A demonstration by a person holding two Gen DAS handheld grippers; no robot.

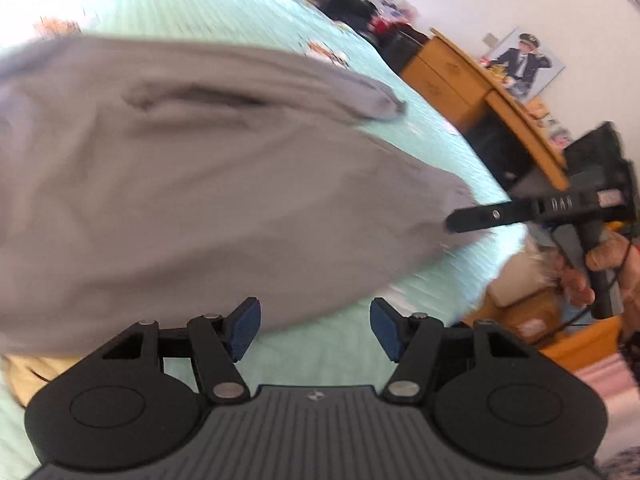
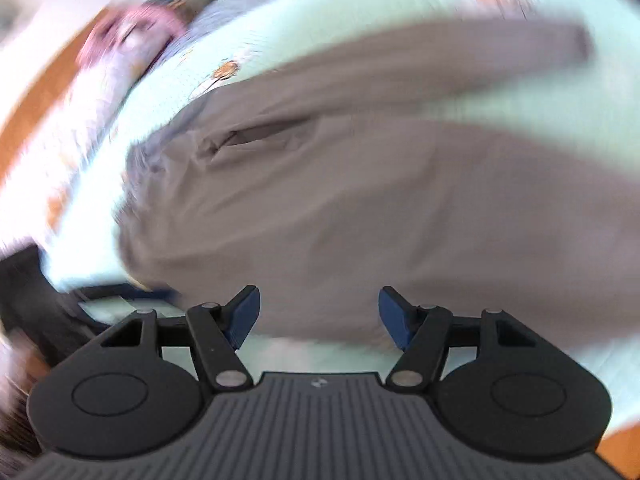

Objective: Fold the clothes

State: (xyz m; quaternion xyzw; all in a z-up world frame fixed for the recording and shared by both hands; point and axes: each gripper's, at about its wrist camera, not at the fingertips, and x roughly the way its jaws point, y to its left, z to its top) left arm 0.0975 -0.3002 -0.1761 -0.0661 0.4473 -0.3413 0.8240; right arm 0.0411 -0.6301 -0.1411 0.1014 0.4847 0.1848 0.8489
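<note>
Trousers [image 1: 192, 184], grey, soft and floppy, lie spread on the bed [image 1: 248, 16], best pinched at a hem, while left tool [image 1: 315, 330] and right tool [image 2: 319, 316] gape empty.

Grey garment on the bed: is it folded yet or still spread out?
Spread out. The grey garment lies wide across the mint bedspread, one long part reaching away from the body; no stacked layers show, though blur hides detail.
</note>
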